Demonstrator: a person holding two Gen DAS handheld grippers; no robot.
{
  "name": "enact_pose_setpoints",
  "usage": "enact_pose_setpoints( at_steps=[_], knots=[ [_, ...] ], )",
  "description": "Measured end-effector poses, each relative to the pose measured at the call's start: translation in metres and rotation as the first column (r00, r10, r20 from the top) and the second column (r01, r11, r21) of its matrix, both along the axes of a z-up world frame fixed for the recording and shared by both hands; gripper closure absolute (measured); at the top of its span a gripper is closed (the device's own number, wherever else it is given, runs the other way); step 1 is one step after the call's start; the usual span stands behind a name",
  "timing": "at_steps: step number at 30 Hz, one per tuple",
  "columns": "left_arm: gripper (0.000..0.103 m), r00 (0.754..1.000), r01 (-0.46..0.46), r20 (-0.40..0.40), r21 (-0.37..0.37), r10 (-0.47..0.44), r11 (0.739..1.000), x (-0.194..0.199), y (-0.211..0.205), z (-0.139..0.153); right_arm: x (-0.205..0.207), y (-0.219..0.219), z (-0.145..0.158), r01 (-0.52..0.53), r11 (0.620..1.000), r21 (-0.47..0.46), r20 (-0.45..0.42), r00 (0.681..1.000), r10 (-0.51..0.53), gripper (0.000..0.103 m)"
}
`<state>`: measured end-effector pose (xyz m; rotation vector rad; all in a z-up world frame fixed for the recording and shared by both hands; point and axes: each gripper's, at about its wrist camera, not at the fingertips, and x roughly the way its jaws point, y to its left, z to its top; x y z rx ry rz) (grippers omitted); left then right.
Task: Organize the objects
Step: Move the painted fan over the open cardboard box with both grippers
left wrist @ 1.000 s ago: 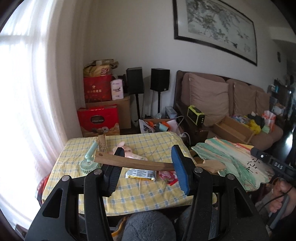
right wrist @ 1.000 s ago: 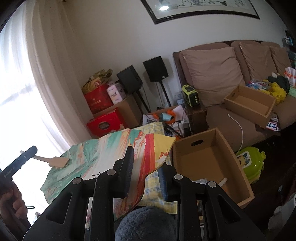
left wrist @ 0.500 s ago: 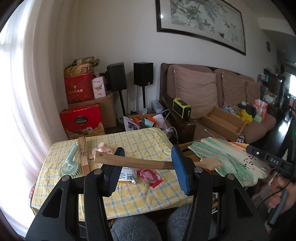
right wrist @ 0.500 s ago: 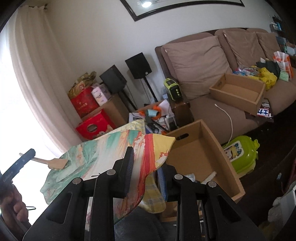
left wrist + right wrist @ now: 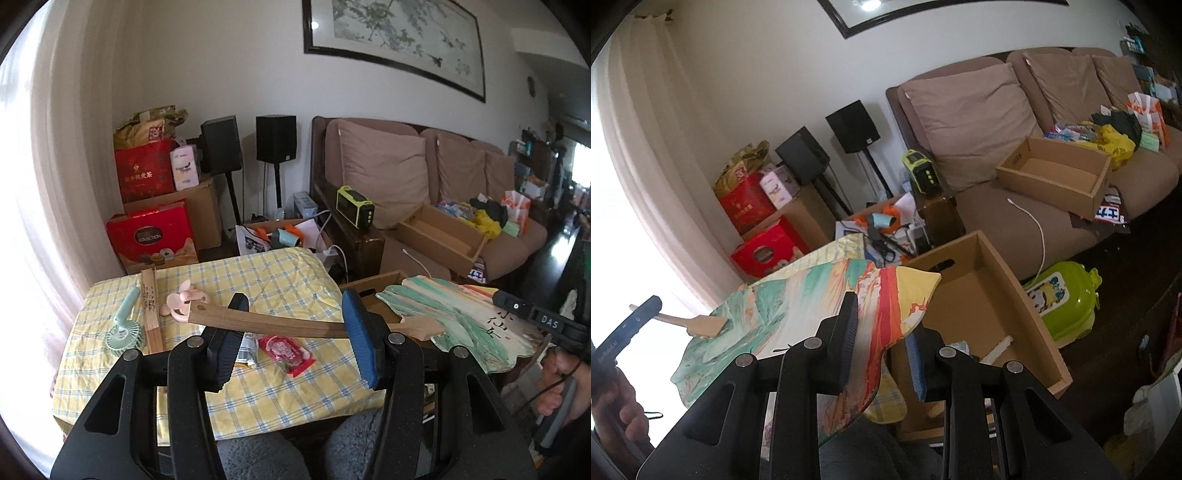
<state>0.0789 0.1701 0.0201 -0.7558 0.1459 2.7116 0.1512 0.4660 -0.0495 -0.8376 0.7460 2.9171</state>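
My right gripper (image 5: pixel 881 343) is shut on a painted paddle fan (image 5: pixel 812 314) and holds it in the air; its wooden handle (image 5: pixel 690 323) points left. In the left wrist view the fan (image 5: pixel 461 317) is at the right, and its handle (image 5: pixel 280 323) crosses between the fingers of my left gripper (image 5: pixel 295 328), which is open around it. On the yellow checked table (image 5: pixel 288 273) lie a mint hand fan (image 5: pixel 123 325), a folded wooden fan (image 5: pixel 151 302), a pink mini fan (image 5: pixel 181 302) and a red packet (image 5: pixel 286 349).
An open cardboard box (image 5: pixel 979 306) stands on the floor right of the table, below the fan. A brown sofa (image 5: pixel 1015 177) behind holds another cardboard box (image 5: pixel 1056 173). Speakers (image 5: pixel 275 138) and red gift boxes (image 5: pixel 151 236) stand at the wall. A green toy case (image 5: pixel 1067 299) lies on the floor.
Both grippers have swung right with the fan; the table slid left in the left view and the floor box came closer below the right gripper. The grip on the fan is unchanged.
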Motion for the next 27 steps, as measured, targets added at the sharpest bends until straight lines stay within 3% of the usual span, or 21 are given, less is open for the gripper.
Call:
enact_pose_setpoints(
  at_steps=[13, 27],
  knots=[
    [0.052, 0.998, 0.046, 0.042, 0.0, -0.046, 0.999, -0.02, 0.036, -0.024, 0.003, 0.038, -0.021, 0.077, 0.997, -0.029, 0.056, 0.996, -0.075, 0.079],
    [0.052, 0.994, 0.019, 0.11, -0.016, -0.018, 1.0, -0.031, 0.03, -0.056, -0.011, 0.039, -0.053, 0.057, 0.996, -0.063, 0.128, 0.991, -0.048, 0.079]
  ],
)
